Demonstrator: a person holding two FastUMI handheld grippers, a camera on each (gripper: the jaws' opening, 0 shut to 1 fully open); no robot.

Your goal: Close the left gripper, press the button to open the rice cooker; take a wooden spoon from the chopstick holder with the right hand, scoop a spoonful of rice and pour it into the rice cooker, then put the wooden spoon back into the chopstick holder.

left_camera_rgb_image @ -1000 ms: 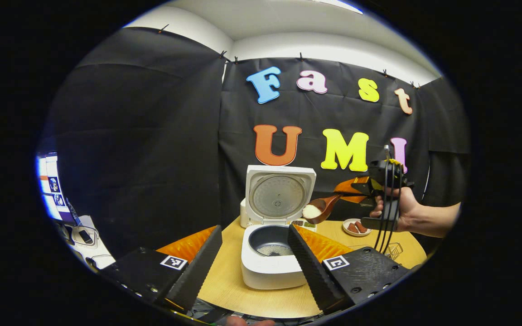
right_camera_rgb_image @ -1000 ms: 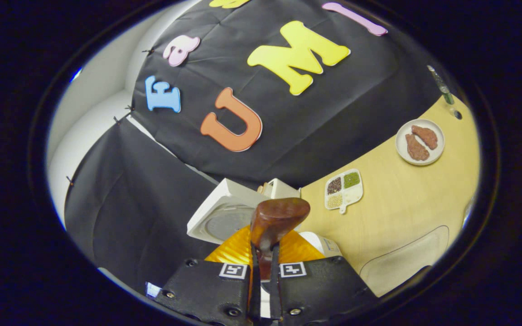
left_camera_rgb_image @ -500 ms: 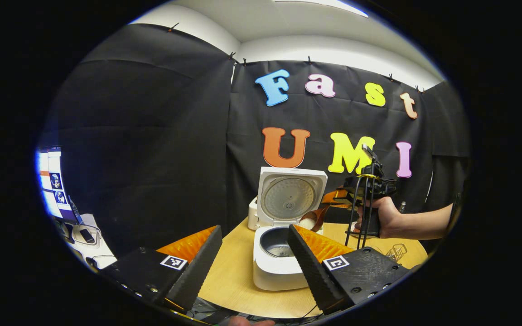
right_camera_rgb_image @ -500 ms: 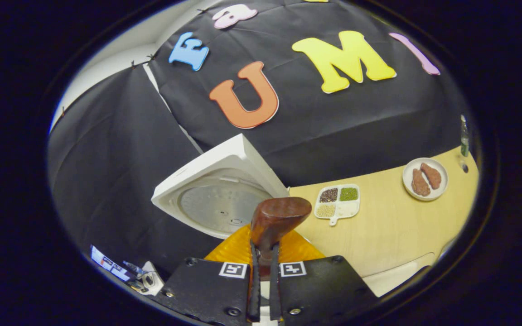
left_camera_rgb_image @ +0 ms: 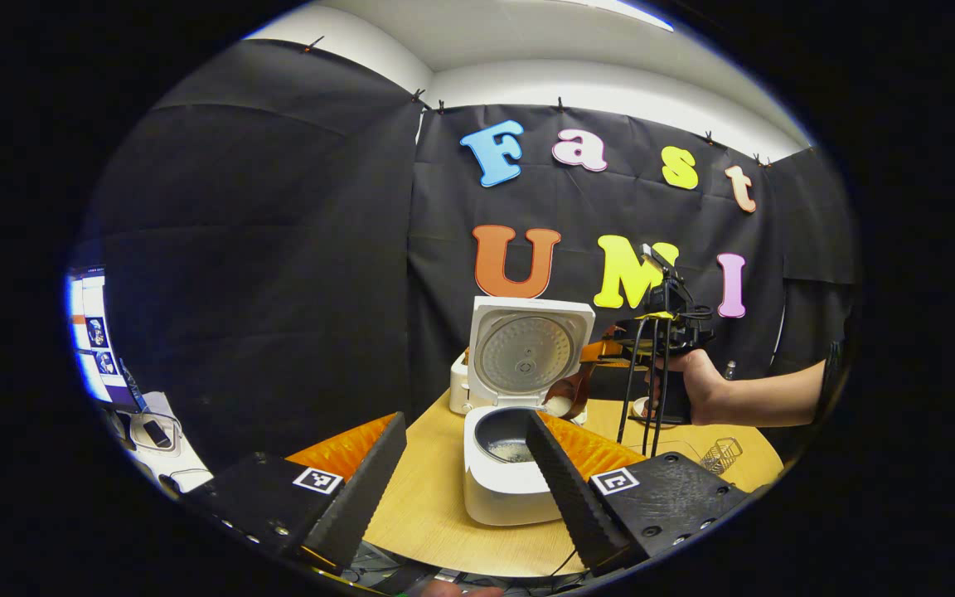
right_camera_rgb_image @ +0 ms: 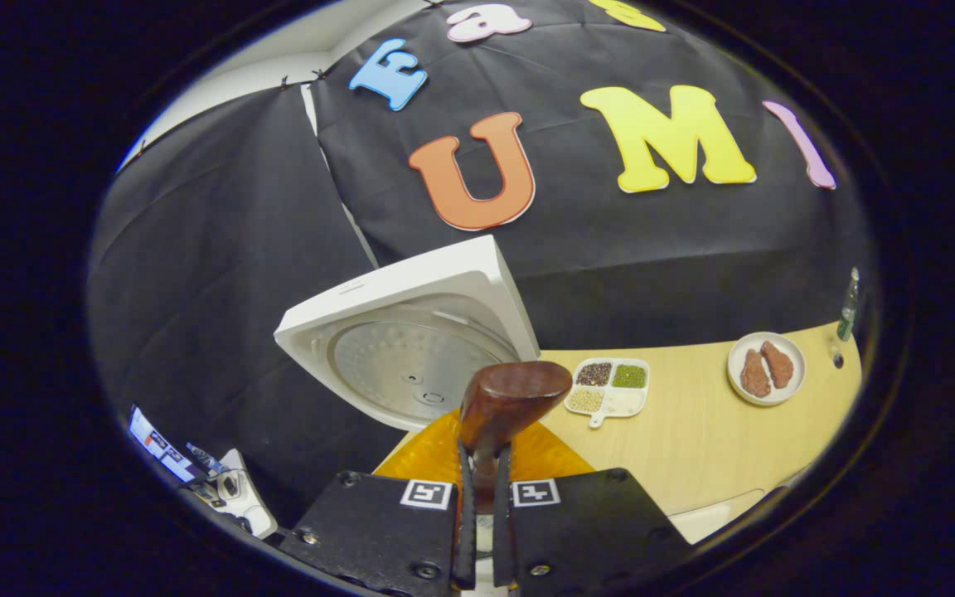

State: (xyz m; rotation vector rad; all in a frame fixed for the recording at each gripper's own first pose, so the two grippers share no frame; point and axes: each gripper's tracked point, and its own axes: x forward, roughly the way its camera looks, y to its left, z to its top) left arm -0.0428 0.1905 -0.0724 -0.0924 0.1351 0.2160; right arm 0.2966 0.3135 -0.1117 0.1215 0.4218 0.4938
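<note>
With your right tool (right_camera_rgb_image: 482, 473) pinching the spoon (right_camera_rgb_image: 511, 396) and its rice poised at the right rim of the open cooker (left_camera_rgb_image: 511, 464) mid-surface, your left tool (left_camera_rgb_image: 465, 473) spread, you likely next tip it into the pot.

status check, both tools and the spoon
Left tool open, idle. Right tool shut on wooden spoon, rice at rice cooker rim. Lid up, path clear.

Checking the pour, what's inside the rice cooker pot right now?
A small patch of rice lies on the bottom of the rice cooker pot; the left gripper finger covers its right side.
</note>
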